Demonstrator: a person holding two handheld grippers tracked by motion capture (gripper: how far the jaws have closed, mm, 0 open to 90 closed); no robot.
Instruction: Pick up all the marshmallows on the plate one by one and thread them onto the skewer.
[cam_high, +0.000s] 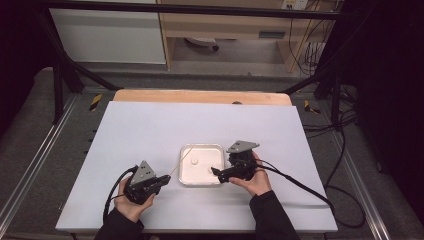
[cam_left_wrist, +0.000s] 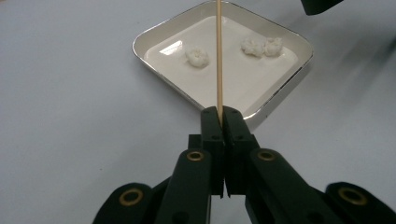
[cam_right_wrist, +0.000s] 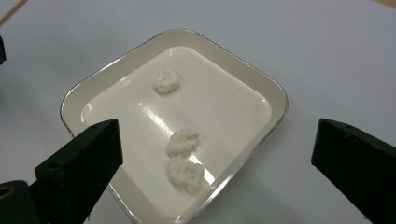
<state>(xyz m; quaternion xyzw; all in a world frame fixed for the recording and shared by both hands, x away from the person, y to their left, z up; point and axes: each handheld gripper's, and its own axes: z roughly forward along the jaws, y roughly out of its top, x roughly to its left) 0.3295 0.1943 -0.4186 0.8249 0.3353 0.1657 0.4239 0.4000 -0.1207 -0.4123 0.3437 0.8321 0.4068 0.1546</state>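
Note:
A square white tray (cam_high: 186, 150) lies at the table's middle with three small white puffy pieces in it. One piece (cam_right_wrist: 166, 81) sits apart; the other two (cam_right_wrist: 183, 142) (cam_right_wrist: 187, 175) touch each other. My left gripper (cam_high: 165, 179) is left of the tray, shut on a thin wooden skewer (cam_left_wrist: 218, 56) whose free end reaches over the tray, between the single piece (cam_left_wrist: 197, 57) and the pair (cam_left_wrist: 252, 46). My right gripper (cam_high: 216, 172) hovers at the tray's right side, jaws wide open (cam_right_wrist: 215, 135) above the pair, nothing between them.
The white tabletop (cam_high: 150, 130) spreads wide around the tray; a wooden strip (cam_high: 200, 96) runs along its far edge. A cable (cam_high: 310, 192) trails from the right gripper across the table's right side. Black frame bars (cam_high: 60, 75) stand at the back corners.

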